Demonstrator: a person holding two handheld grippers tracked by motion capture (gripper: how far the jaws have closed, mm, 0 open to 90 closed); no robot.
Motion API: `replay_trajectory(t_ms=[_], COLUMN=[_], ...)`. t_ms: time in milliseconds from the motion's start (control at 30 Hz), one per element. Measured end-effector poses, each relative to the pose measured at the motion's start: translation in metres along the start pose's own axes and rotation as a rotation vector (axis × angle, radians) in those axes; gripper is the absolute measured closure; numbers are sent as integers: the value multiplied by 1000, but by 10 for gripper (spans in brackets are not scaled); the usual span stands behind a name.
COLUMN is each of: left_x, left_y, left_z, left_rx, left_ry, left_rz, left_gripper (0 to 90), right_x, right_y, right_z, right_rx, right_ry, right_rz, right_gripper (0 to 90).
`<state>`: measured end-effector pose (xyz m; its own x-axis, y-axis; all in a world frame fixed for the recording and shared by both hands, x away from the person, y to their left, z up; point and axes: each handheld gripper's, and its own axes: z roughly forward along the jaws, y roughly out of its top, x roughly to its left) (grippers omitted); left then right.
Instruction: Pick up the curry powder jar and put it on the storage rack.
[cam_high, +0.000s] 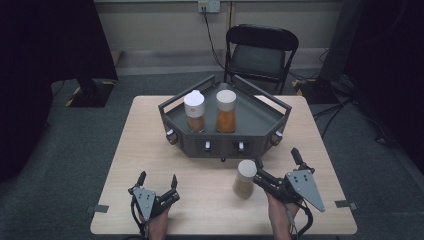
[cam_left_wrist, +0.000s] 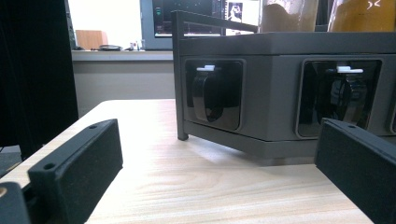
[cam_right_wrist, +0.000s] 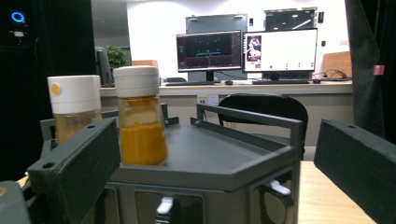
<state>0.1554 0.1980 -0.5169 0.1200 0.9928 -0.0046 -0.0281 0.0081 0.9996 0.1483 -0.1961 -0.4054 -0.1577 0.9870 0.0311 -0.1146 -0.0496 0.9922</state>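
A dark grey tray (cam_high: 260, 117) with rails stands at the table's far middle. Two white-capped spice jars stand in it: a brownish one (cam_high: 194, 112) and an orange one (cam_high: 226, 111). A third jar (cam_high: 245, 178), white-capped with tan powder, sits on the table in front of the tray, just left of my right gripper (cam_high: 277, 158) and outside its open jaws. My left gripper (cam_high: 157, 180) rests open near the front edge, holding nothing. The right gripper view faces the tray (cam_right_wrist: 210, 158) and both jars (cam_right_wrist: 74, 109) (cam_right_wrist: 139, 116). The left gripper view faces the tray's front wall (cam_left_wrist: 275, 56).
Recessed black latches (cam_left_wrist: 215, 95) line the tray's front faces. A black folding chair (cam_high: 262, 52) stands behind the table. Bare wood (cam_high: 145, 135) lies left of the tray and between the grippers. Monitors (cam_right_wrist: 243, 46) sit on a far desk.
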Motion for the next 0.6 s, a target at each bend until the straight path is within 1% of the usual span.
replay_trajectory(t_ms=[100, 200, 367, 467, 533, 600], left_x=[0, 0, 0, 0, 0, 0], left_y=[0, 0, 0, 0, 0, 0], left_z=[0, 0, 0, 0, 0, 0], left_rx=[0, 0, 0, 0, 0, 0], left_ry=[0, 1, 1, 1, 1, 1], left_rz=[0, 0, 0, 0, 0, 0], left_gripper=[6, 6, 6, 6, 6, 6], right_x=[-3, -9, -11, -14, -15, -16], right_y=[-4, -9, -19, -26, -29, -34], right_z=[-3, -5, -7, -8, -7, -7], right_rx=[3, -1, 10, 13, 28, 38], right_ry=[-17, -10, -20, -19, -20, -21], right_rz=[-4, 0, -35, -35, -54, -57], right_gripper=[0, 0, 0, 0, 0, 0])
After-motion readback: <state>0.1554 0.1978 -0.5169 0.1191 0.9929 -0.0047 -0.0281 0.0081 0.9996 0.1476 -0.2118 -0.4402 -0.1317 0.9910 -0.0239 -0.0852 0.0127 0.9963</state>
